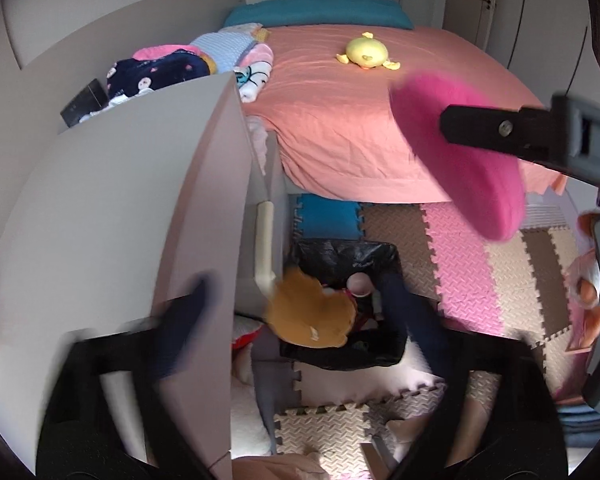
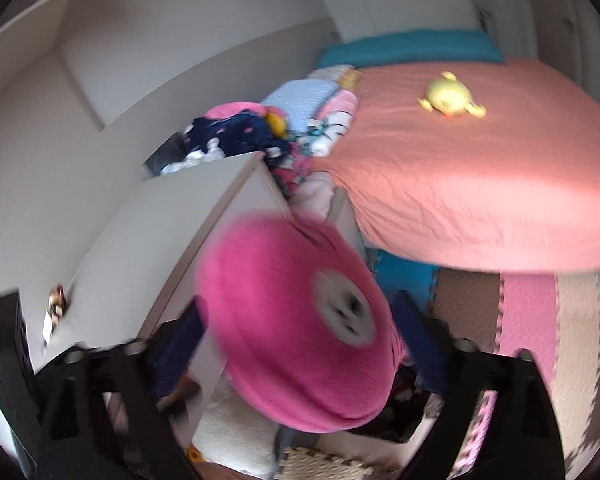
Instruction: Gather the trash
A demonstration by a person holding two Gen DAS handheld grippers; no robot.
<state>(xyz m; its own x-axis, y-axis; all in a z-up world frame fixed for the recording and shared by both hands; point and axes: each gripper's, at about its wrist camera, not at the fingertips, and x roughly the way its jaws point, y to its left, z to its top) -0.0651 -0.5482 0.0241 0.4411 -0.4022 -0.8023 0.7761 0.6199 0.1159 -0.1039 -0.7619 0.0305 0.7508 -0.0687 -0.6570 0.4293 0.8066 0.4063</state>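
A pink round plush (image 2: 296, 336) is tilting in the air, its flat face with a grey patch turned toward the right wrist camera and its long axis running from upper left to lower right. An orange flat plush (image 1: 312, 314) is hanging over the near rim of the black bin (image 1: 384, 354), its broad side facing up and its long axis slanting from upper left to lower right.

The left gripper (image 1: 300, 320) is pointing steeply down toward the black bin, beside the white cabinet (image 1: 132, 208). The right gripper (image 2: 300, 340) is also pointing downward, coming in from the right of the black bin as the left wrist view shows it.

The left gripper's fingers (image 1: 188, 320) are standing wide apart; the orange flat plush is sitting between them, and no pad is visibly pressing on it. The right gripper's fingers (image 2: 180, 344) are likewise spread wide. The pink round plush is lying between them and blurred; whether a pad is touching it cannot be told. It is hovering above the black bin, level with the edge of the bed (image 1: 360, 132).
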